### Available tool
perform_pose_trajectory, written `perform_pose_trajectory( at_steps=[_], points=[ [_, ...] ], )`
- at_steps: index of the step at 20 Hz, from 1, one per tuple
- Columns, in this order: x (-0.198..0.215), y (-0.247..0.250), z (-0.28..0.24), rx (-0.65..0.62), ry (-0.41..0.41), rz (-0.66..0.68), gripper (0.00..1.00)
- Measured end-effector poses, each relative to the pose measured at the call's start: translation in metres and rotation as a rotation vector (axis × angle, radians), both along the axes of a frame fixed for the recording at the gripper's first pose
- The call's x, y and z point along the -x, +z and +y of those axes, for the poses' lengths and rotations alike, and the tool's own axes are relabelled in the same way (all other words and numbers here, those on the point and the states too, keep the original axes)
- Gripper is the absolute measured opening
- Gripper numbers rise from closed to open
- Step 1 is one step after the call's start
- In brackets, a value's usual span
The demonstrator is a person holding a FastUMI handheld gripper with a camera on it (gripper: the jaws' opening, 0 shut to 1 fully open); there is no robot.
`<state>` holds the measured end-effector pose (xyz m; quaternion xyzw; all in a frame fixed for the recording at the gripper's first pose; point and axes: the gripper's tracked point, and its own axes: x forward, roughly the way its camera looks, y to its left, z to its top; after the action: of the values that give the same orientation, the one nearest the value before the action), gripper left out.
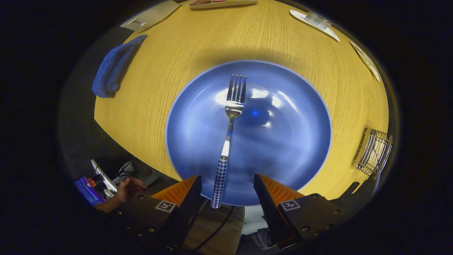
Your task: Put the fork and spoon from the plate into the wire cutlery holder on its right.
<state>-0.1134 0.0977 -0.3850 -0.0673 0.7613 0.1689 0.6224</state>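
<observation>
I have the gripper (226, 184) hovering with its fingers wide, the checked handle of the fork (229, 141) lying in the gap between them, untouched. The fork rests on the blue plate (283, 148), tines toward 12 o'clock. The wire cutlery holder (375, 151) stands on the worktop (148, 106) at about 3 o'clock, beside the plate. I judge the fork pickup is in hand: next, ease forward and close on the handle.

No text, brand or number I can read, only square coded markers on the gripper (227, 184), its fingers apart.
</observation>
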Motion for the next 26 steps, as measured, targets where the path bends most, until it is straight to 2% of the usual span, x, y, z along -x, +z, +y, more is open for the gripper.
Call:
perform_pose_trajectory(
  at_steps=[1,3,5,7,11,13,20,24,26],
  points=[
    [-0.001,0.0,0.001,-0.006,-0.006,0.005,0.9],
    [-0.002,-0.002,0.002,-0.004,-0.001,0.011,0.73],
    [-0.007,0.003,0.002,-0.003,-0.002,0.017,0.72],
    [0.001,-0.009,0.003,0.005,0.011,0.022,0.24],
    [0.007,-0.013,-0.006,0.017,0.053,0.055,0.24],
    [-0.003,-0.016,-0.006,0.013,0.056,0.039,0.04],
    [-0.01,0.009,-0.03,0.042,0.165,0.064,0.04],
    [-0.018,0.028,-0.056,0.042,0.158,0.035,0.04],
    [-0.018,0.038,-0.075,0.069,0.188,0.046,0.04]
  ],
)
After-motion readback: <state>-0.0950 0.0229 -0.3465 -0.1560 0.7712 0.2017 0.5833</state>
